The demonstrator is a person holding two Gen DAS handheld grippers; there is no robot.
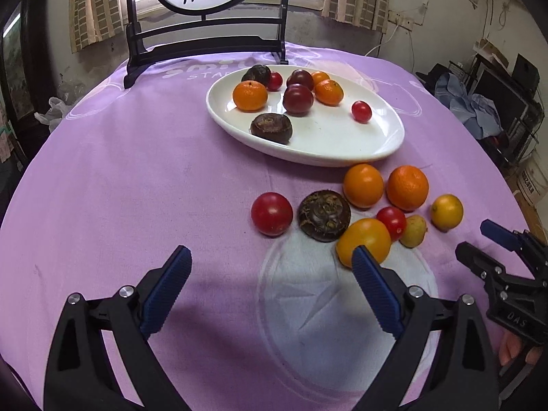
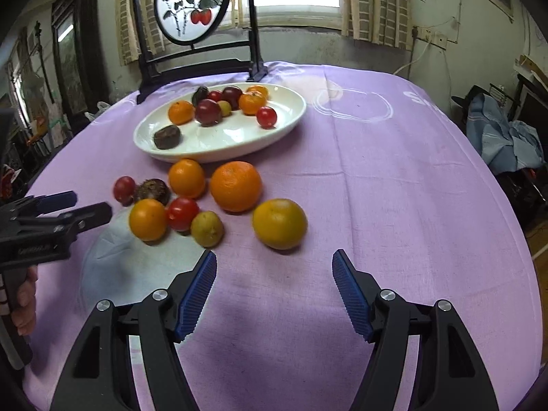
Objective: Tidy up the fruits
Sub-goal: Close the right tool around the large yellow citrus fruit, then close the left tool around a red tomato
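While several fruits already sit in the white plate [image 1: 383, 144] at upper centre, eight remain on the purple cloth [image 1: 137, 188] below it; left gripper [image 1: 270, 287] and right gripper [image 2: 274, 291] both gape, holding nothing.

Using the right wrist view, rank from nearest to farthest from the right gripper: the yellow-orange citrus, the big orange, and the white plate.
1. Yellow-orange citrus, just ahead of the right gripper.
2. Big orange, behind it, slightly left.
3. White plate, farthest back.

Purple tablecloth [image 2: 376, 178], painted screen [image 2: 191, 3]
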